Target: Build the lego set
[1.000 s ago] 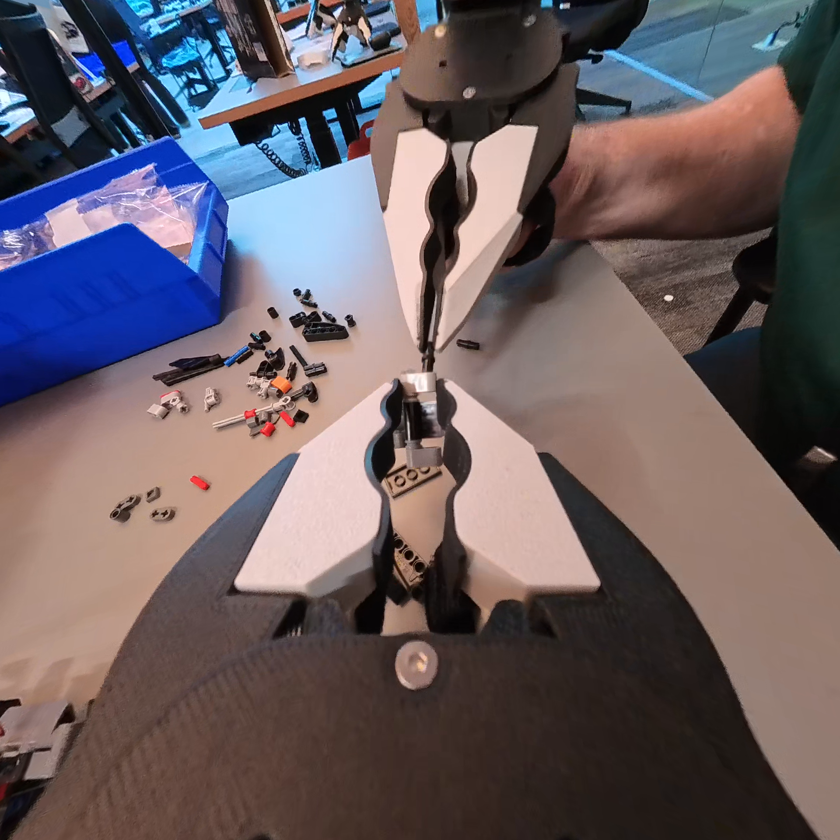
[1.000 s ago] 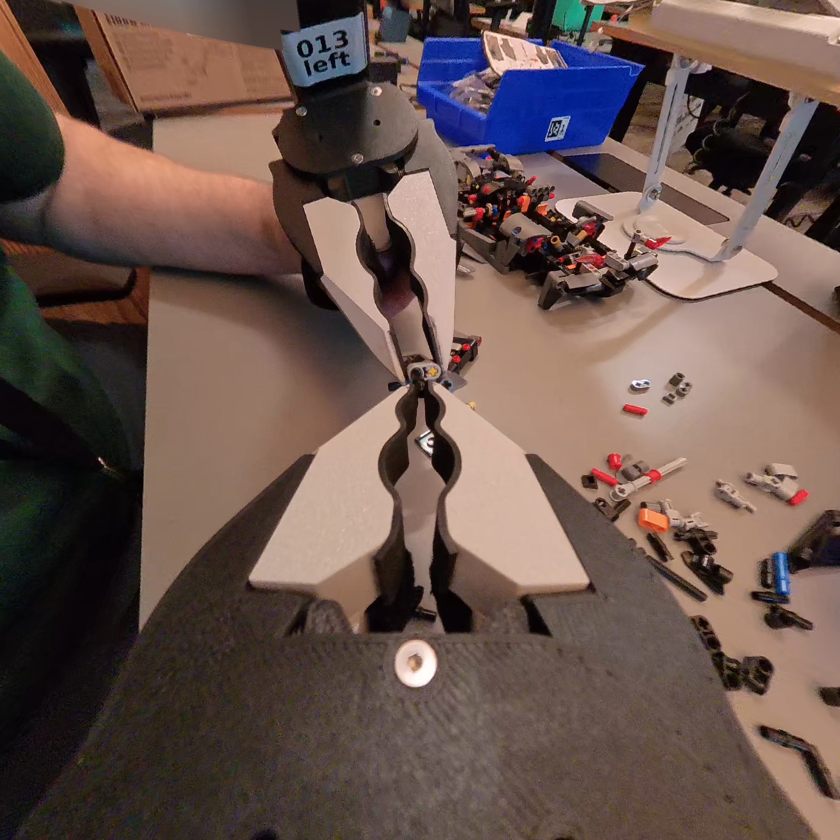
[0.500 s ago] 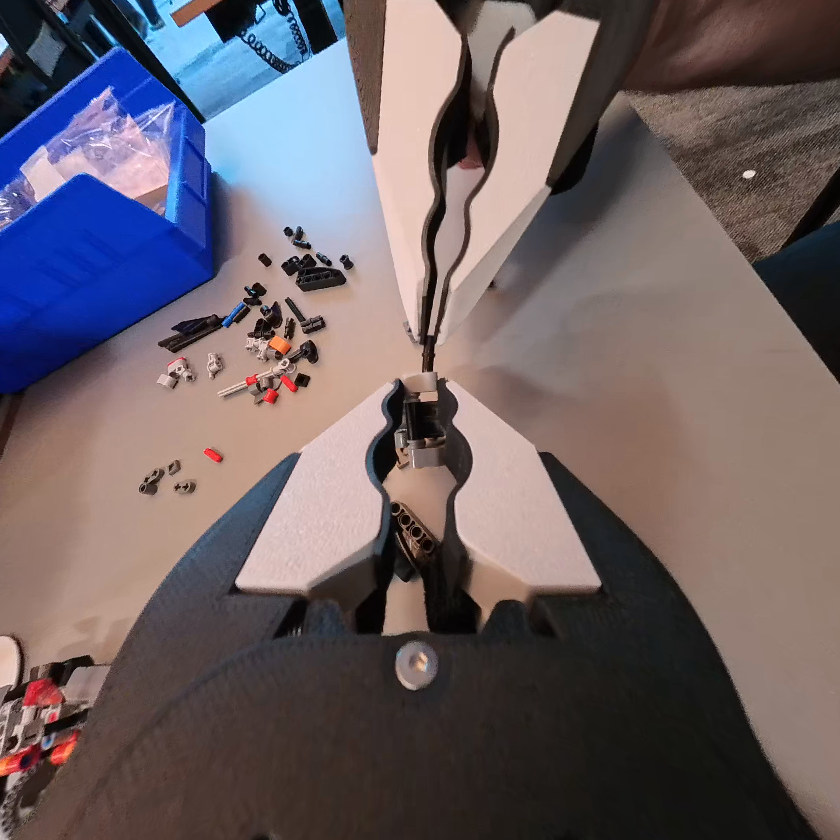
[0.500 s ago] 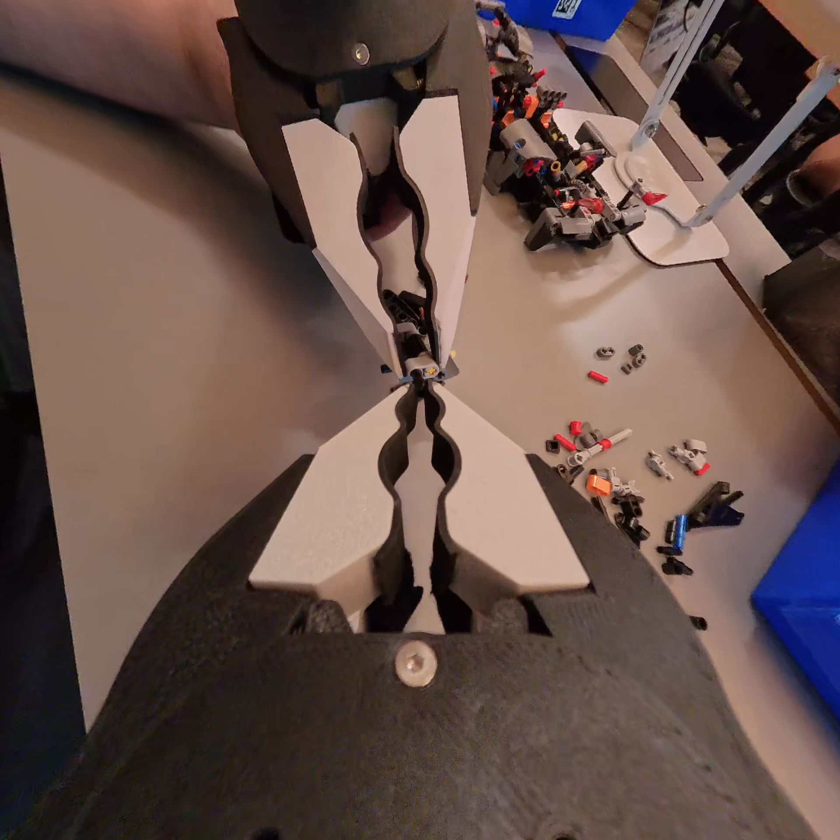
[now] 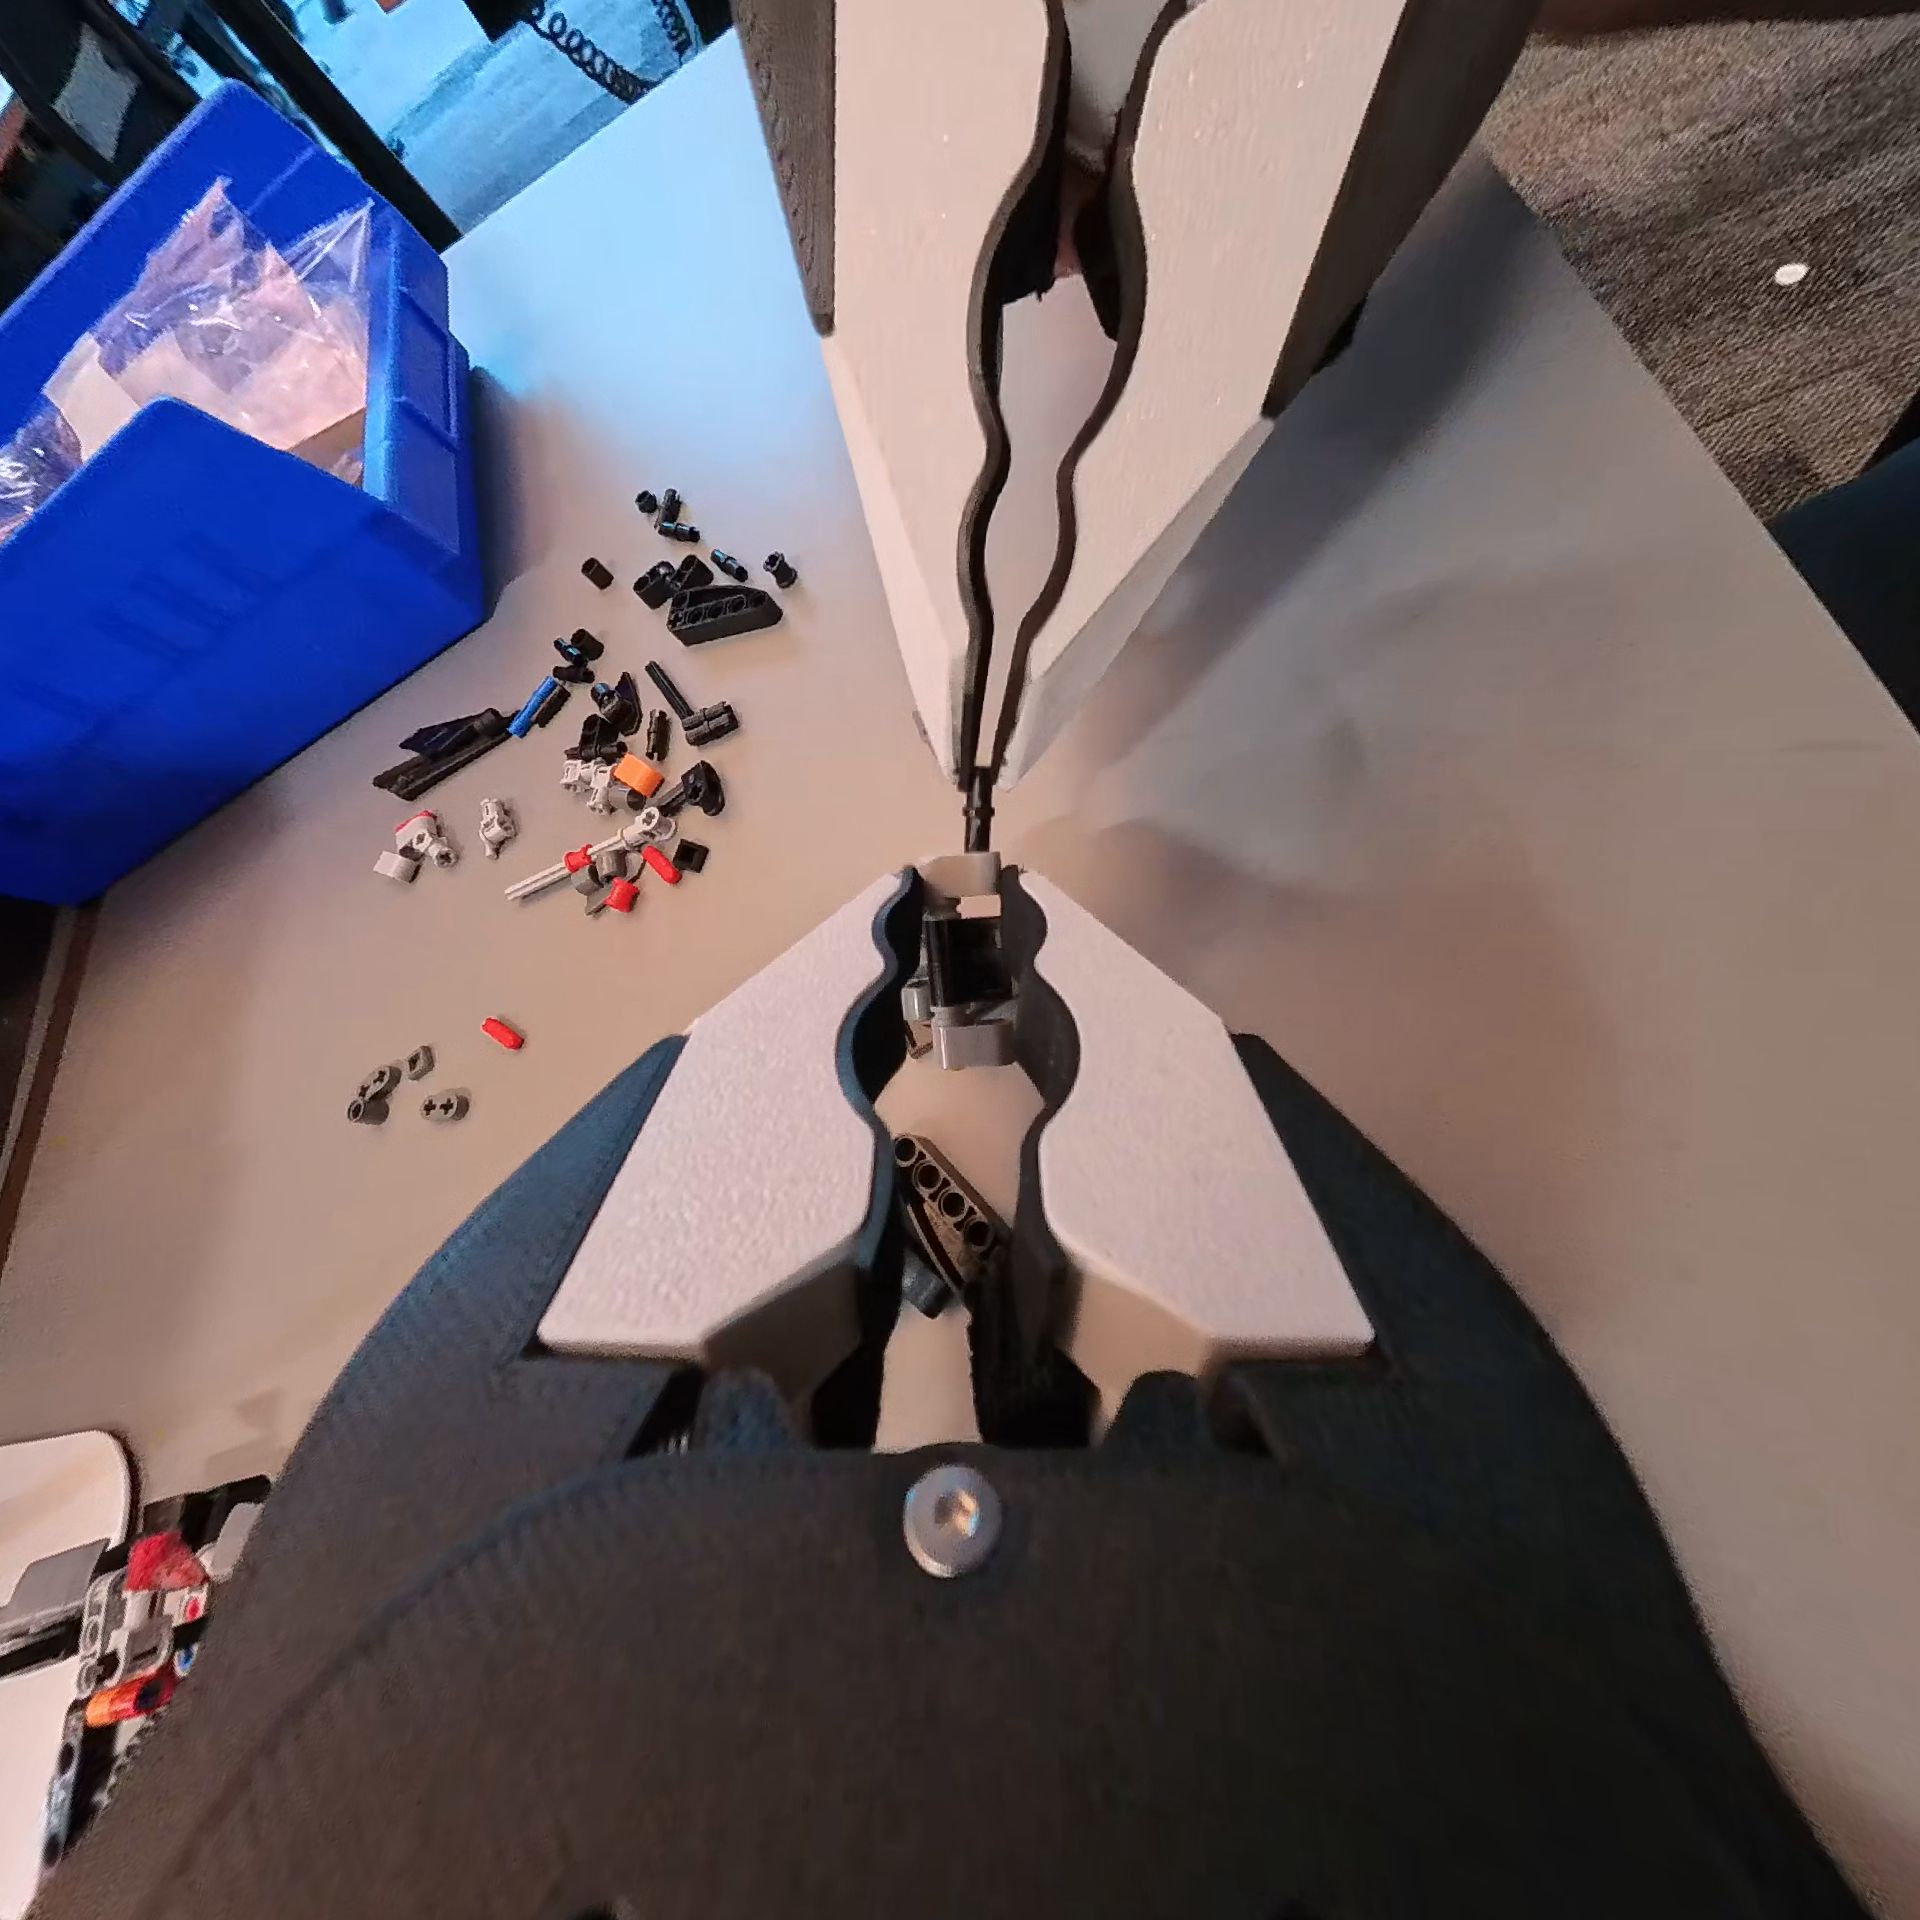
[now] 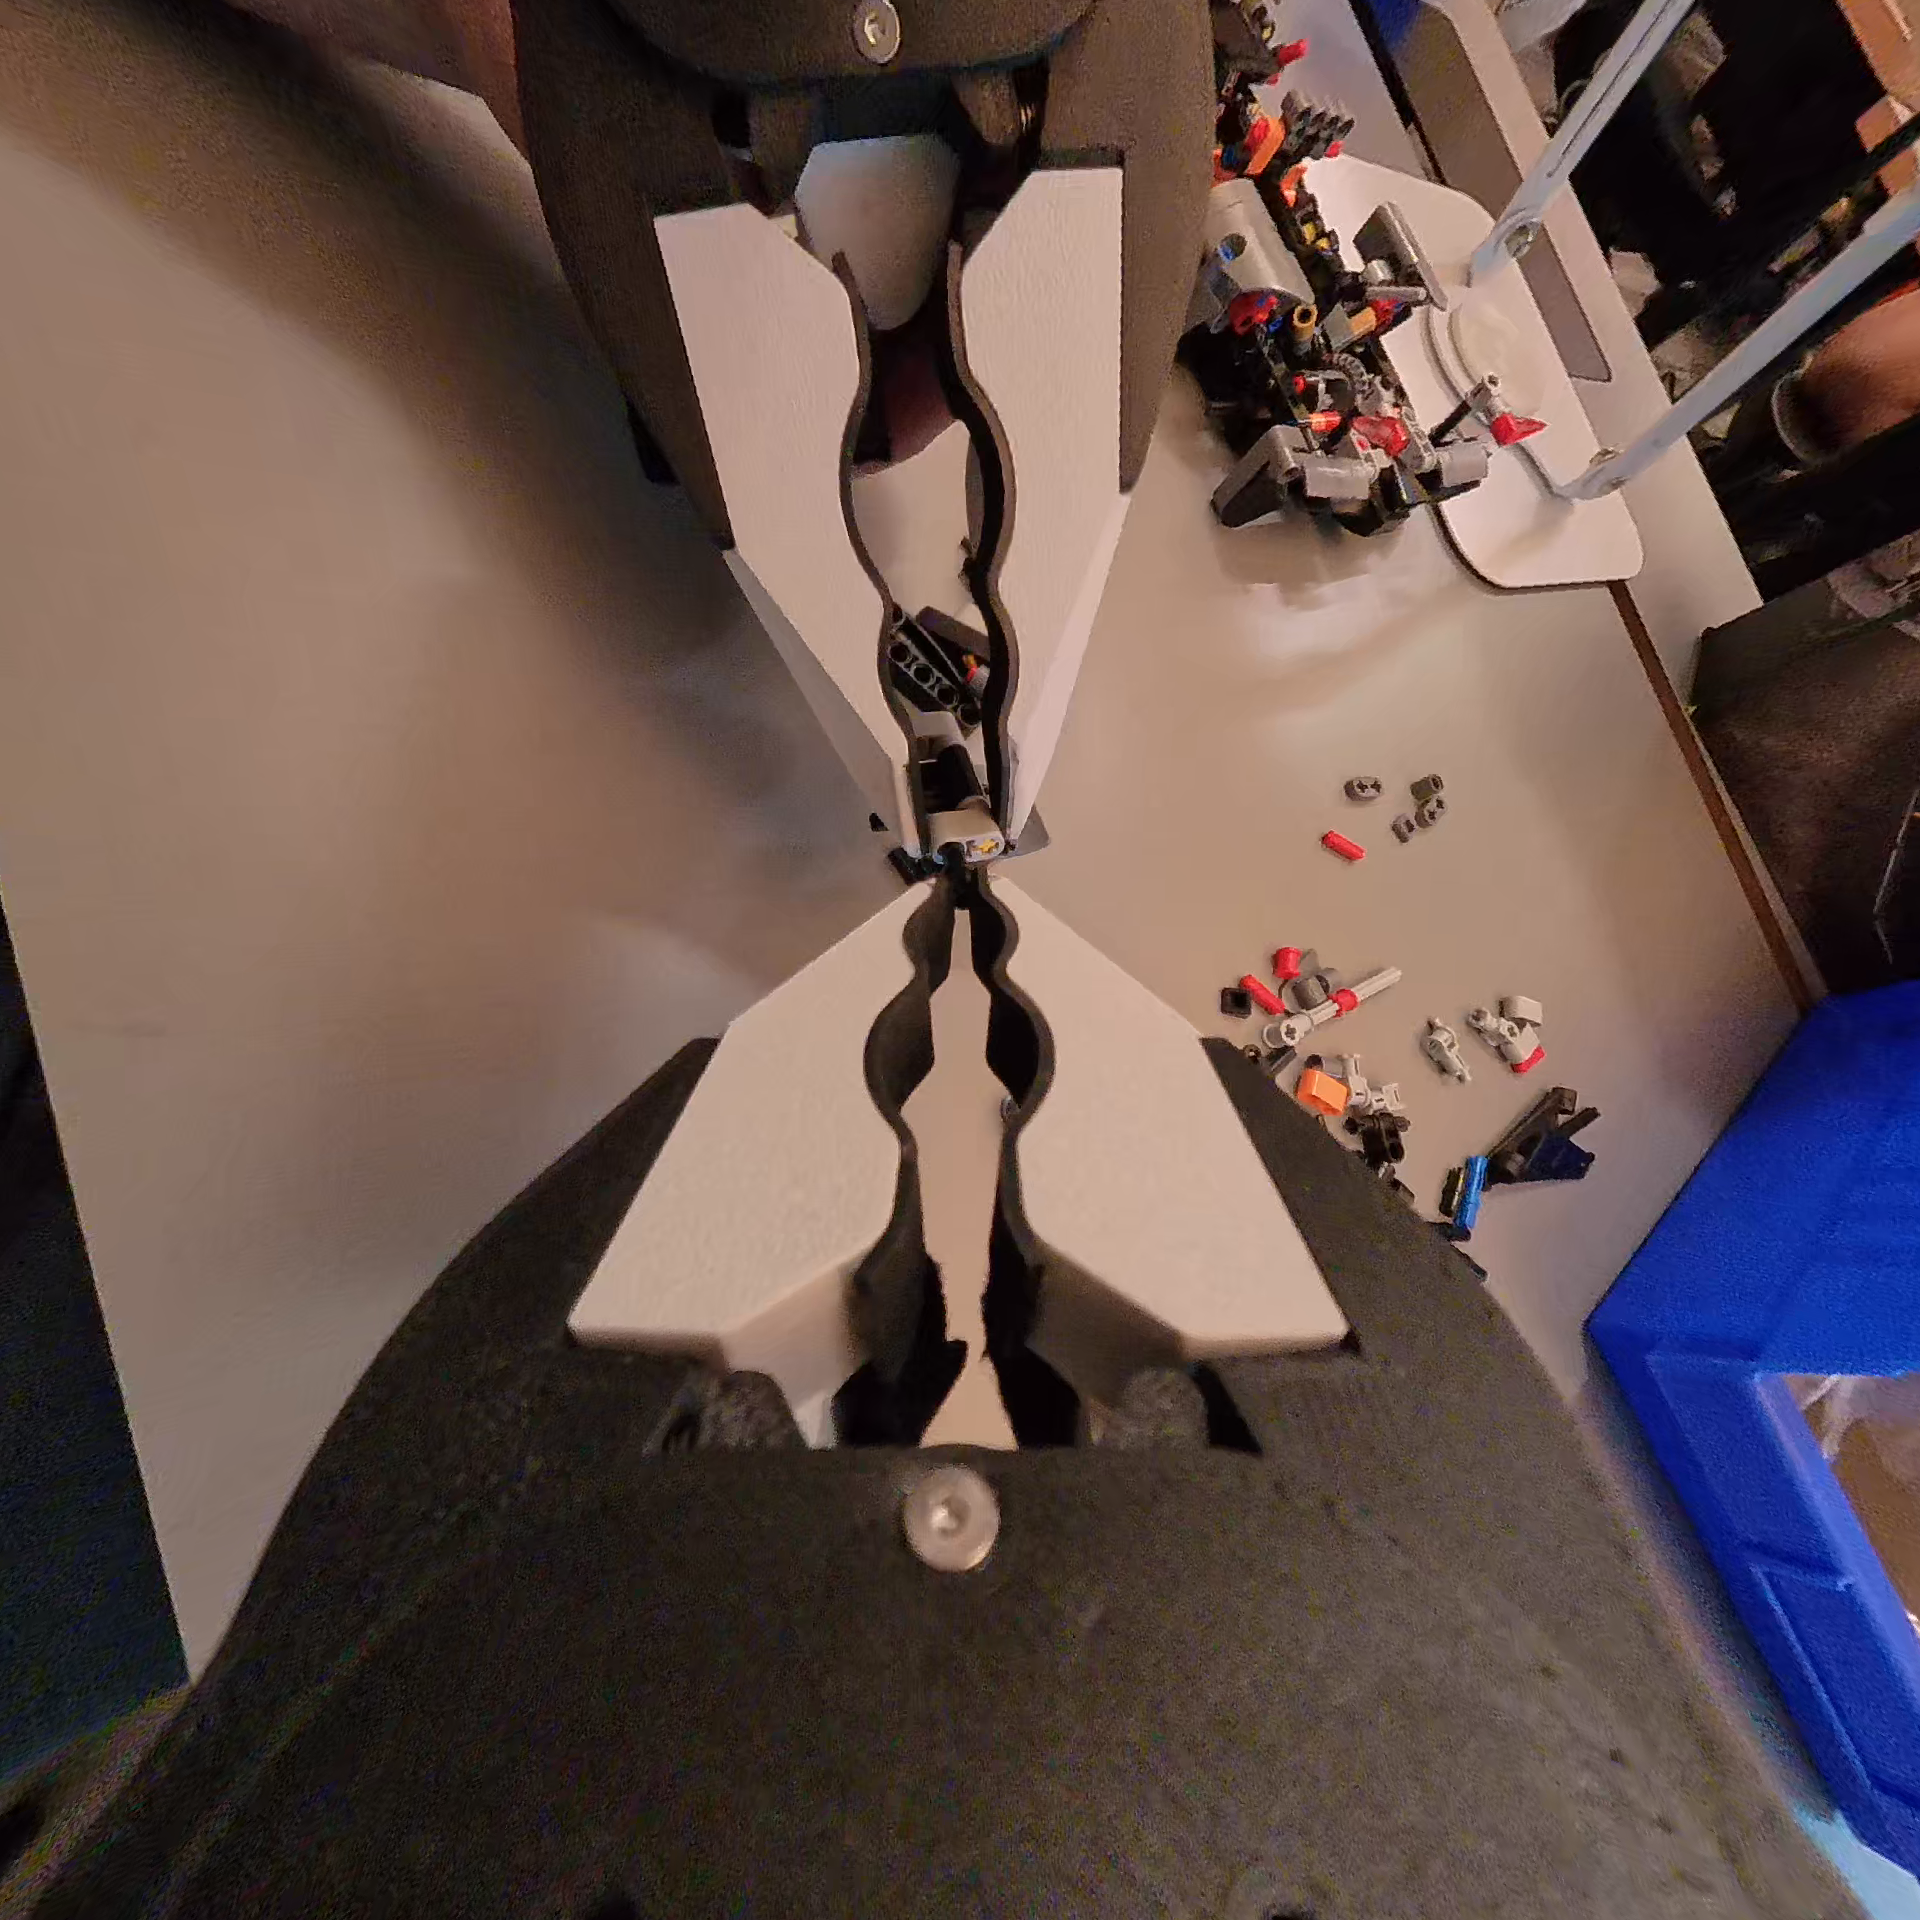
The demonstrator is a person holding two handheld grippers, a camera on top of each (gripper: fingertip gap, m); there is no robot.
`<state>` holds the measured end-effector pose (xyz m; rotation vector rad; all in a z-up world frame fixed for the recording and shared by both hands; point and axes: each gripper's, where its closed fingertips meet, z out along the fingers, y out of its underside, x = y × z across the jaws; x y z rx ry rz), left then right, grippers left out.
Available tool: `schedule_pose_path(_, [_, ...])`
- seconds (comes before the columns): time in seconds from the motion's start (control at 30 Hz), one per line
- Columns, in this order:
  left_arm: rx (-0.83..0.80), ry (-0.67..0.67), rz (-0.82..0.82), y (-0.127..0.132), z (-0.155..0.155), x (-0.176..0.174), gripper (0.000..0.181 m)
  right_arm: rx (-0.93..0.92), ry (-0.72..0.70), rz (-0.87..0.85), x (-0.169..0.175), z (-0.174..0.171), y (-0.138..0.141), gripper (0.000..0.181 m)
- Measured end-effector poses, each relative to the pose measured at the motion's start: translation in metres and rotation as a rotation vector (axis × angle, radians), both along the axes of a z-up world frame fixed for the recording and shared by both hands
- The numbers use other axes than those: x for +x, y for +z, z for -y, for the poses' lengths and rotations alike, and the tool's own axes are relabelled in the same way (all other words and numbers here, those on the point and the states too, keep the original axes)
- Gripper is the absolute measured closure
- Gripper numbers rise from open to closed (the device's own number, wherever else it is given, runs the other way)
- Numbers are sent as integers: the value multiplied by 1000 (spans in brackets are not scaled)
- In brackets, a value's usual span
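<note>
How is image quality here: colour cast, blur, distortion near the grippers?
Left wrist view: cool blue light on the far table, warm nearer; fisheye bending at edges; black pin sharp. Right wrist view: warm orange cast, soft blur and shadow at left, part-built model slightly soft, loose pieces clear.

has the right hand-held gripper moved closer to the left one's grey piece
Yes. Its black pin now nearly touches the grey piece, against the table.

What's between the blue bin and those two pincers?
Loose lego pieces on the table, between the bin and both grippers; seen in both views.
</note>
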<state>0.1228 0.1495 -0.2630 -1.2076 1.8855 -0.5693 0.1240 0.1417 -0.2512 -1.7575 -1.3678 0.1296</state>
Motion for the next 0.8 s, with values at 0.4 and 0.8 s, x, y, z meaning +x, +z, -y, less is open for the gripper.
schedule_pose_path(0.4, [-40,2,24,2,0,1,169,-5,-10,-71,2,-1,1,180])
schedule_pose_path(0.8, [-45,3,17,0,0,2,169,-16,-17,-89,5,-1,-1,180])
